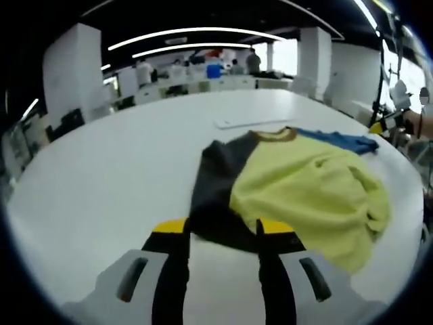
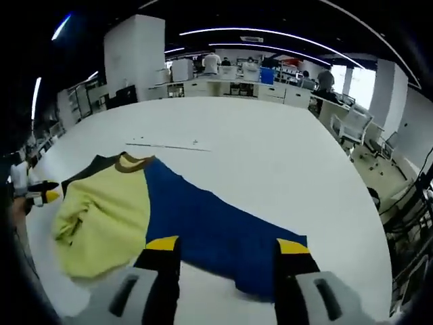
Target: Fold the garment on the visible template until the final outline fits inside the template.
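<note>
Tongs, left: jaws spread apart, tips at the dark hem of the garment, gripping nothing. Garment lies crumpled on the white surface, yellow panel uppermost.

Tongs, right: jaws wide apart over the garment's blue panel, empty. Yellow panel bunched beyond the blue, on the surface.

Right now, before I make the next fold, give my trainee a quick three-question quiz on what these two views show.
1. True or false: the shirt lies on a white table.
2. Which colour is the collar? A) brown B) red C) white
3. Fill in: both the left hand-held gripper and the right hand-held gripper have their jaws ____.

Key: 1 true; 2 A; 3 open, at the hem with nothing gripped.
</note>
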Demonstrator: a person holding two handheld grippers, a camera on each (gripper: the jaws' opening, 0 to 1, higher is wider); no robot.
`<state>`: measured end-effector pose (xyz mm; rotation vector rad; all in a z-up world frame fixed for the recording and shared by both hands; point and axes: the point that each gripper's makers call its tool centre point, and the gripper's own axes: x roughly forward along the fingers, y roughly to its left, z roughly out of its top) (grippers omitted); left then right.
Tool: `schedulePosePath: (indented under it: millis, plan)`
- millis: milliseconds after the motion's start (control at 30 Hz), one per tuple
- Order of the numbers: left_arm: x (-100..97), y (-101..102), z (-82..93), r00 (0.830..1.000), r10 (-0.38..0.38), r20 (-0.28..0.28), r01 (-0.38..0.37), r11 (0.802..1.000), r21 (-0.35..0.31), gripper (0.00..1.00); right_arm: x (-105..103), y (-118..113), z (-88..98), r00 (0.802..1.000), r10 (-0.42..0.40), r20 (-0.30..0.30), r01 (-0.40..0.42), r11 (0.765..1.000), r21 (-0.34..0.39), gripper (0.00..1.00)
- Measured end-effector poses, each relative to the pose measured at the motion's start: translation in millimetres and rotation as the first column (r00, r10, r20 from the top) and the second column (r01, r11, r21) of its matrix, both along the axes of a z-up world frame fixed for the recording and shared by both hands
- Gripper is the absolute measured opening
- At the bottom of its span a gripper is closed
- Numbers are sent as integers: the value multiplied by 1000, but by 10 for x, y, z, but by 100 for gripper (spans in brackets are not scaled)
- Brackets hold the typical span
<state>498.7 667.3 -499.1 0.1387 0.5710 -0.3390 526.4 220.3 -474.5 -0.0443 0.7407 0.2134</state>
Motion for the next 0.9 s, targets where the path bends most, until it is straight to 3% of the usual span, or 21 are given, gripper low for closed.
schedulePosePath:
  millis: [200, 433, 600, 900]
  plan:
    - [-65, -62, -58, 999, -42, -5, 43, 999, 27, 33, -260, 489, 1, 996, 88, -27, -86, 994, 71, 62]
    - [-84, -146, -115, 994, -110, -10, 110, 990, 92, 31, -560, 981, -48, 985, 164, -52, -156, 978, 140, 62]
    - [-93, -154, -188, 990, -136, -23, 138, 984, 114, 29, -787, 1285, -117, 973, 222, -69, -211, 967, 146, 61]
    - [-147, -134, -280, 986, -159, -45, 164, 976, 145, 26, -1113, 1738, -205, 963, 256, -89, -234, 951, 201, 58]
